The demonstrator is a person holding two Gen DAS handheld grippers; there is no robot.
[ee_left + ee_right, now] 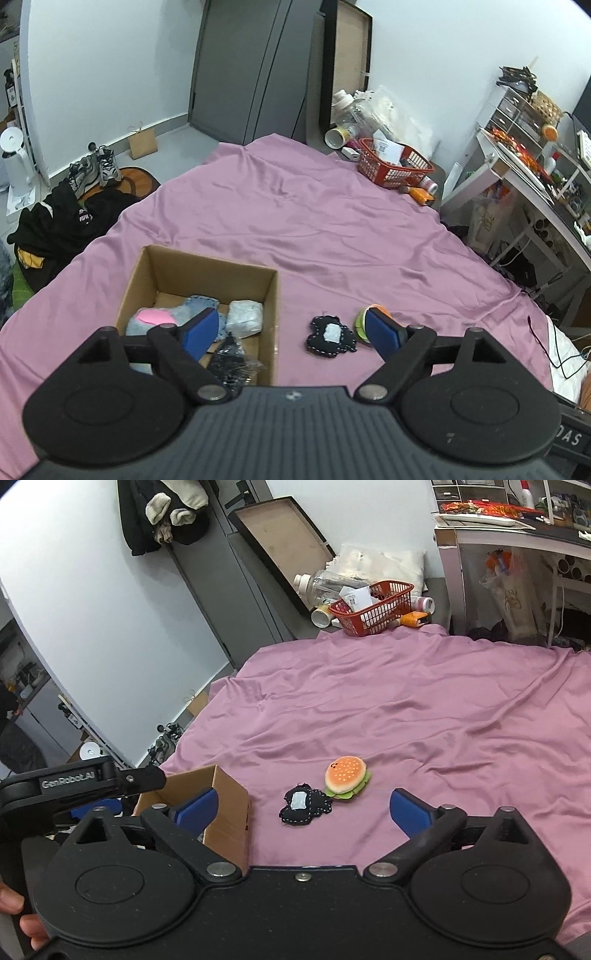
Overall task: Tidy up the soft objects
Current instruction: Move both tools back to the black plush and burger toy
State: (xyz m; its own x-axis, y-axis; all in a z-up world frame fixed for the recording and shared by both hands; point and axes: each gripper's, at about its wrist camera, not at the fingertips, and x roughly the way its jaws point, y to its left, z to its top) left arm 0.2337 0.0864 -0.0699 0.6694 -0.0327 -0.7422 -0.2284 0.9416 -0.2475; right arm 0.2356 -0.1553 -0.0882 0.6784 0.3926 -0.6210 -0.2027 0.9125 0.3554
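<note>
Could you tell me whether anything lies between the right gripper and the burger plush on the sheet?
Nothing visible blocks it. The right gripper is open, and only bare pink sheet lies ahead of it up to the burger plush. The black stitched plush touches the burger's left edge, so a wide grasp might catch it.

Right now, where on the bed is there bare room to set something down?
The pink sheet is bare between the burger plush and the red basket. It is crowded beside the cardboard box, around the black patch.
</note>
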